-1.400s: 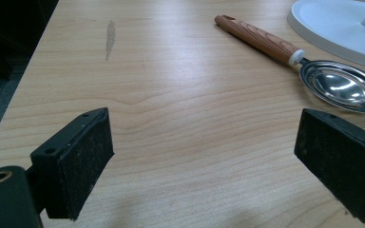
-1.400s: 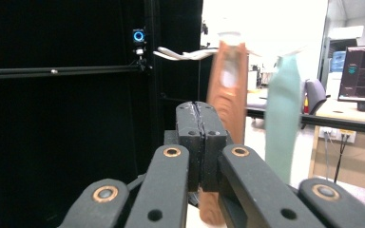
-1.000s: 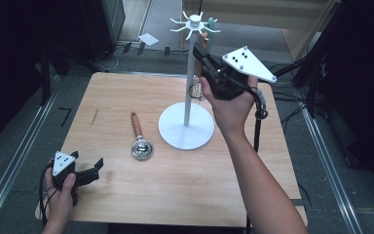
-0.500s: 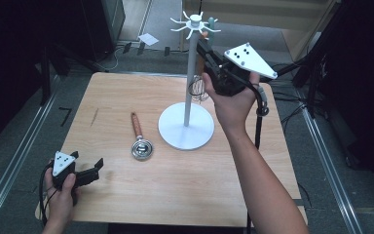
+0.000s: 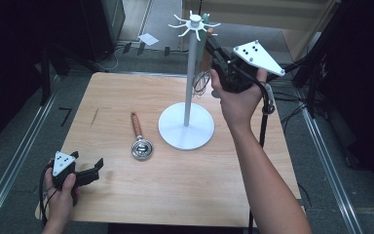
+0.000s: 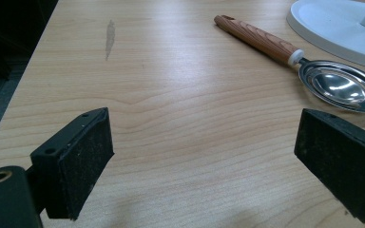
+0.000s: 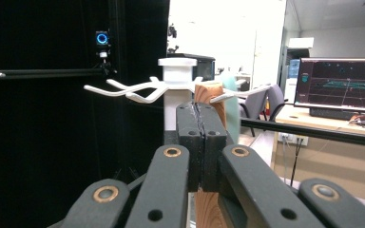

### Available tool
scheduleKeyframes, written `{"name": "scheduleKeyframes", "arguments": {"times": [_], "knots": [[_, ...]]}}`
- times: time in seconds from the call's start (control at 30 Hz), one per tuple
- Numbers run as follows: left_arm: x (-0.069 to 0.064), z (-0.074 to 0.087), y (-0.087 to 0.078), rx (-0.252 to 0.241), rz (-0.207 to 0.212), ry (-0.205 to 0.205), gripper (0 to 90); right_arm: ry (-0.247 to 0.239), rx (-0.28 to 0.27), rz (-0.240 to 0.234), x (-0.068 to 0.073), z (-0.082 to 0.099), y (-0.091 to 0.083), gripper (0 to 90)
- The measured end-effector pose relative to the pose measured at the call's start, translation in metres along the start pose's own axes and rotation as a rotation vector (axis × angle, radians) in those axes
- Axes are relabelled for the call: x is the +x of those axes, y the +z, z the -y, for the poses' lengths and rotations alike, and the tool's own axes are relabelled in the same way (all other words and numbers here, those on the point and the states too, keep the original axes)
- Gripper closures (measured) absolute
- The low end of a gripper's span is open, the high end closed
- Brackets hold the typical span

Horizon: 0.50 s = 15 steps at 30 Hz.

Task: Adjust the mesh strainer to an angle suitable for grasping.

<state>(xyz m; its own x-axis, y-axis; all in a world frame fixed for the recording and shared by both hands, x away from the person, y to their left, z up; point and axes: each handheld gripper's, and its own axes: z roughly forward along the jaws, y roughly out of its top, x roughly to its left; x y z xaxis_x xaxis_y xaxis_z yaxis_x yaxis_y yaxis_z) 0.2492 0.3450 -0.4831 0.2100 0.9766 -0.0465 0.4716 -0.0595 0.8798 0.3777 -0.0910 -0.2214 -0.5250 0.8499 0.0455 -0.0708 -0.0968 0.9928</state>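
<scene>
Your left gripper [image 5: 88,171] idles wide open and empty at the table's [image 5: 185,195] near left corner. Your right gripper [image 7: 200,124] is clamped on the wooden-handled whisk [image 7: 210,95], upright, just behind the rack's [image 5: 188,83] hooks [image 7: 123,89].

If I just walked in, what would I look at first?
Probably the tall white stand in the middle of the table, with hooks spread out at its top like spider legs. Up beside those hooks, the right tongs are shut on the wooden handle of a whisk. On the table left of the stand's round foot lies a shiny spoon with a wooden handle.
</scene>
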Motion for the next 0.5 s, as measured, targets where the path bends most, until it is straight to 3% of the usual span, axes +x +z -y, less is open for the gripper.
{"name": "scheduleKeyframes", "arguments": {"times": [0.5], "knots": [[-0.0001,0.0002,-0.0003,0.0,0.001,0.001,6.1,0.01,0.01,0.026,-0.0103,-0.0031,0.0067,90.0]]}}
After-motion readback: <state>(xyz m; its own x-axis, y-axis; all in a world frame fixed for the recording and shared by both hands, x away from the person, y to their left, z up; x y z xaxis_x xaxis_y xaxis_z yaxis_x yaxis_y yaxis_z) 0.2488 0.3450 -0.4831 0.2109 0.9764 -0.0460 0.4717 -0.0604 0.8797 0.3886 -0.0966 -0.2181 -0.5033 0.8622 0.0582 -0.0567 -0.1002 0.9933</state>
